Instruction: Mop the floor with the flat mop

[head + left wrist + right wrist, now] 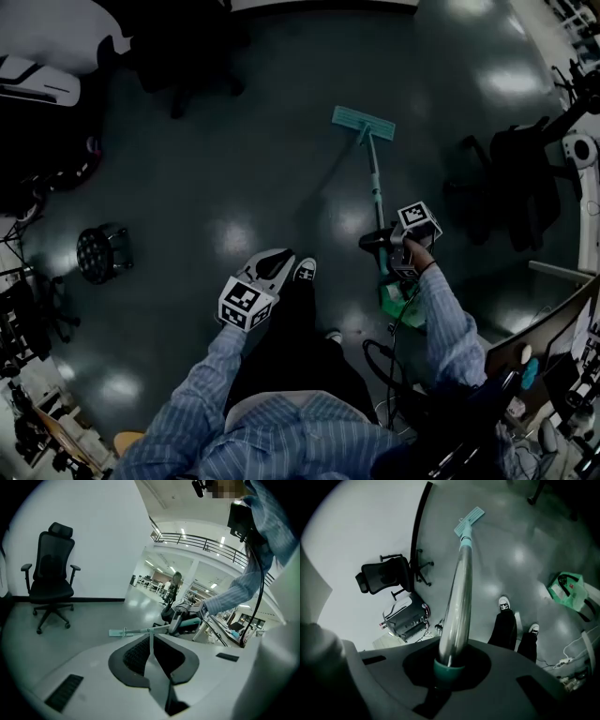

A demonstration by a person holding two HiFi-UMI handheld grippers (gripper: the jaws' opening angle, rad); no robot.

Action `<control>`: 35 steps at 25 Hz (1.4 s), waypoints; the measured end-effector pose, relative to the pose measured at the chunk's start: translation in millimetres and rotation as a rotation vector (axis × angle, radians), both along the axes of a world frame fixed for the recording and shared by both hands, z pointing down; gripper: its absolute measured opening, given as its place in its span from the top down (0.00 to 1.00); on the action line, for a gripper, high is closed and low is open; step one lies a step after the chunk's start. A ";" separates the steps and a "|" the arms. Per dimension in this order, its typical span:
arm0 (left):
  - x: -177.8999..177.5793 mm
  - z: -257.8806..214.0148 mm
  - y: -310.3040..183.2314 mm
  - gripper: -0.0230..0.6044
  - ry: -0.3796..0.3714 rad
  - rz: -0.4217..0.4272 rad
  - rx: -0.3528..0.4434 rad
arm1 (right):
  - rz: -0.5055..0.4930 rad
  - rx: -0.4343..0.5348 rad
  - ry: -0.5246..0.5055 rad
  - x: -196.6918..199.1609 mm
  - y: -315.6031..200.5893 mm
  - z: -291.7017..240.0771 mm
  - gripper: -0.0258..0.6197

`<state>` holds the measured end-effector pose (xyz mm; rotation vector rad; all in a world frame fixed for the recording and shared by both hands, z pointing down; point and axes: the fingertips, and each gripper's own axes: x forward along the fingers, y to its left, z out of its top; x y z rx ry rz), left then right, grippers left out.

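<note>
We have the right gripper (449, 667) clenched on the flat mop (458, 592). Its dark jaws grasp the teal plastic collar at the near end of the handle. The smooth, shiny metal tube runs straight out from between them, slanting down toward the floor (234, 169). Our left gripper (150, 641) is squeezed together on nothing. Its two pale, tapering jaws meet along a thin seam, with ribbed black padding on either side. It hangs well to the left of the right gripper and clear of the mop.

On the near side of the right gripper, close to our white-toed shoes (503, 603), a crumpled green bag (566, 590) lies on the floor. That floor is dark grey and glossy, dotted with soft round reflections of lamps.

Out past the right gripper's jaws, at the far end of the tube, the mop head (364, 122) rests flat on the floor. It is a thin teal rectangle set crosswise to the handle. From the left gripper it lies ahead of the jaws and slightly to their left.

Farther off, left of the left gripper's jaws, stands a black office chair (50, 576). It has a headrest, armrests and a star base on castors, and it stands against a plain white wall (103, 536).
</note>
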<state>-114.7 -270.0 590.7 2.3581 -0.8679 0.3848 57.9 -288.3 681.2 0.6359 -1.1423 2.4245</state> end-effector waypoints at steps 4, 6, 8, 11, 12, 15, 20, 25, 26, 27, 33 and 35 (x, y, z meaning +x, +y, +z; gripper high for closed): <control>-0.5 48.5 -1.3 0.95 -0.020 -0.026 -0.027 | 0.015 0.026 0.033 21.7 -56.6 50.9 0.94; -8.2 60.2 -6.6 0.95 -0.027 -0.041 -0.045 | 0.026 0.037 0.051 25.2 -91.6 62.7 0.94; -21.4 60.4 -18.4 0.95 -0.024 -0.061 -0.070 | 0.039 0.041 0.084 23.8 -133.7 62.6 0.95; -39.6 60.3 -31.8 0.95 -0.018 -0.090 -0.109 | 0.054 0.042 0.140 22.8 -188.9 63.8 0.95; -41.9 63.2 -31.5 0.95 -0.017 -0.100 -0.120 | 0.058 0.046 0.153 25.0 -201.3 67.1 0.94; -38.4 77.0 -21.9 0.95 -0.006 -0.124 -0.145 | 0.081 0.065 0.173 35.3 -226.6 81.4 0.95; -12.4 105.0 3.5 0.95 -0.004 -0.119 -0.146 | 0.117 0.108 0.185 54.3 -242.6 108.2 0.95; 3.0 113.0 5.0 0.95 -0.002 -0.107 -0.134 | 0.115 0.120 0.197 59.3 -244.2 122.7 0.95; 3.2 109.8 3.2 0.95 0.001 -0.107 -0.129 | 0.120 0.123 0.198 59.0 -244.9 120.5 0.95; 2.4 105.5 1.5 0.95 0.004 -0.108 -0.126 | 0.124 0.123 0.198 58.1 -244.8 116.7 0.95; -22.1 70.7 -9.5 0.95 0.010 -0.100 -0.121 | 0.133 0.101 0.178 35.9 -230.5 74.6 0.95; -32.9 60.4 -12.3 0.95 0.012 -0.091 -0.120 | 0.117 0.091 0.179 28.9 -217.6 61.6 0.95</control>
